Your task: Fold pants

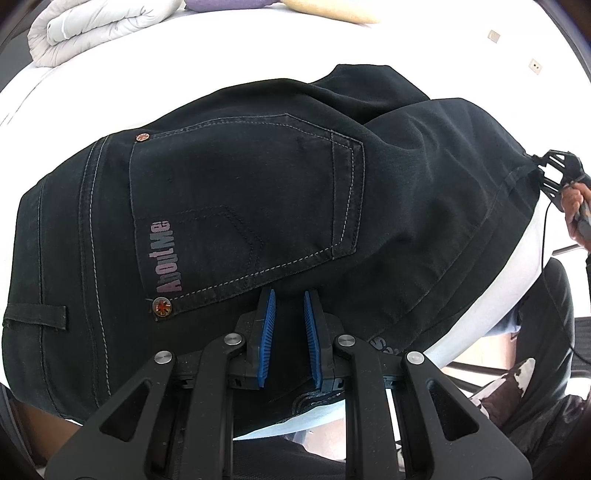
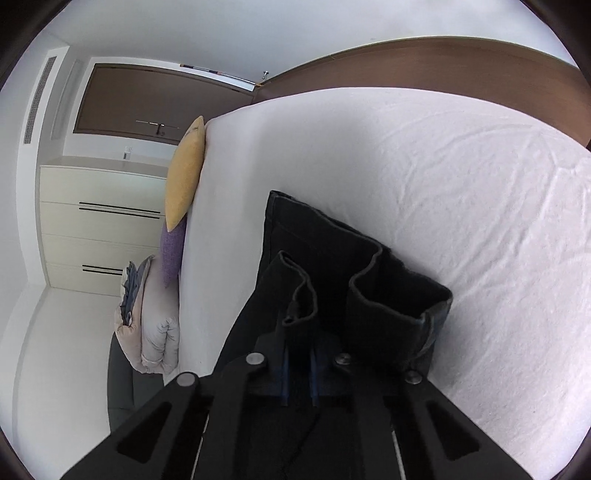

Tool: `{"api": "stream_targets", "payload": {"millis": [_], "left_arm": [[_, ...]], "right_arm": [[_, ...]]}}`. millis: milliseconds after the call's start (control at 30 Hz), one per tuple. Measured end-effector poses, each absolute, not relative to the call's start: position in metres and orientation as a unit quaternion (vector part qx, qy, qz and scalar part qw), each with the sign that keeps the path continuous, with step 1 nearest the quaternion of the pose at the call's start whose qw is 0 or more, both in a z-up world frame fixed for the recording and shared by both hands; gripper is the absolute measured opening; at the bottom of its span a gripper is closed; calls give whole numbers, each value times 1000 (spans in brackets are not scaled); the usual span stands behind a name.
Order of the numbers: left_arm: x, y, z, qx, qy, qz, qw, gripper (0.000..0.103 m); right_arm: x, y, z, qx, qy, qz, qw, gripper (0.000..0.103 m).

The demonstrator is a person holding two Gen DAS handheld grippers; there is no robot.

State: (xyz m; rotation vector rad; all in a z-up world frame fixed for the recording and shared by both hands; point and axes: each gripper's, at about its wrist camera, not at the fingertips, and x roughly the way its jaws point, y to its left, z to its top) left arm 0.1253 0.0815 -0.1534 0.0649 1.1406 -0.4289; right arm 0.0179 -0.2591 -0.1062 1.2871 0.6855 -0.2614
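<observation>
Black pants [image 1: 258, 192] lie on a white bed [image 1: 229, 62], back pocket up with an "AboutMe" label. My left gripper [image 1: 290, 295] has its blue pads a narrow gap apart, tips resting on the fabric just below the pocket, nothing pinched. My right gripper [image 1: 546, 166] shows at the right edge, holding the pants' hem end. In the right wrist view the right gripper [image 2: 298, 354] is shut on the leg cuffs [image 2: 332, 295], which bunch up over its fingers.
A folded grey duvet [image 1: 96, 26], a purple cushion [image 1: 221, 3] and a yellow cushion [image 1: 332, 11] lie at the bed's far end. A cream dresser [image 2: 99, 221] stands beyond the bed. Wrinkled white sheet [image 2: 461, 203] extends to the right.
</observation>
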Motion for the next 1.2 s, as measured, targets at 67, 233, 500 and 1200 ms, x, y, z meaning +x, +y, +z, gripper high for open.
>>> {"api": "stream_targets", "payload": {"millis": [67, 233, 500, 1200], "left_arm": [[125, 84, -154, 28, 534, -204, 820, 16], [124, 96, -156, 18, 531, -211, 820, 16], [125, 102, -157, 14, 532, -212, 820, 16], [140, 100, -150, 29, 552, -221, 803, 16]], "right_arm": [[22, -253, -100, 564, 322, -131, 749, 9], [59, -240, -60, 479, 381, -154, 776, 8], [167, -212, 38, 420, 401, -51, 813, 8], [-11, -285, -125, 636, 267, -146, 709, 8]]}}
